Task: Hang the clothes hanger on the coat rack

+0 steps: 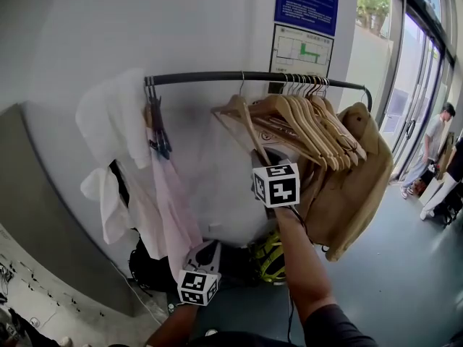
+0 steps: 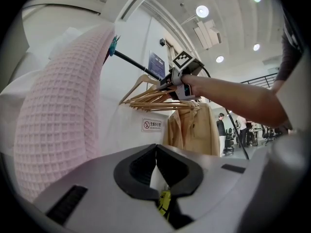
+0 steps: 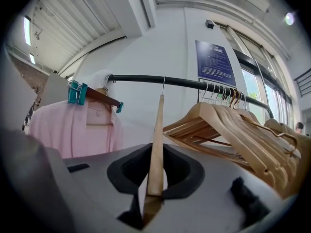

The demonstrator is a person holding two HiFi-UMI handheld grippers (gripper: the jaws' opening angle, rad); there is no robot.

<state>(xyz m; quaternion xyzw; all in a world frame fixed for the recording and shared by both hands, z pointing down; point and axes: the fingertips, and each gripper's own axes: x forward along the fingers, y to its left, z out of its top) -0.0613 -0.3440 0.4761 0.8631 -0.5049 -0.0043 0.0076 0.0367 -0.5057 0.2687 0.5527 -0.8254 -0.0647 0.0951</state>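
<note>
One hanger [image 1: 236, 109] in head view: hooked on rail [image 1: 217, 76], wooden arm clamped by right tongs [image 1: 259, 154]; left tongs [image 1: 210, 248] lower, beside pink shirt [image 1: 170, 201].
Left gripper view: tongs together, nothing between.
Right gripper view: tongs clamped on hanger arm, hook over rail, left of other hangers [image 3: 228, 123].

shirt [image 1: 170, 201] hung at the left end of the rail [image 1: 217, 77], hanger [image 1: 236, 110] hooked on the rail between shirt and row of hangers [image 1: 311, 118], jacket [image 1: 358, 172] hung at the right end, signs [image 1: 306, 2] mounted on the wall [image 1: 87, 35] behind
</note>
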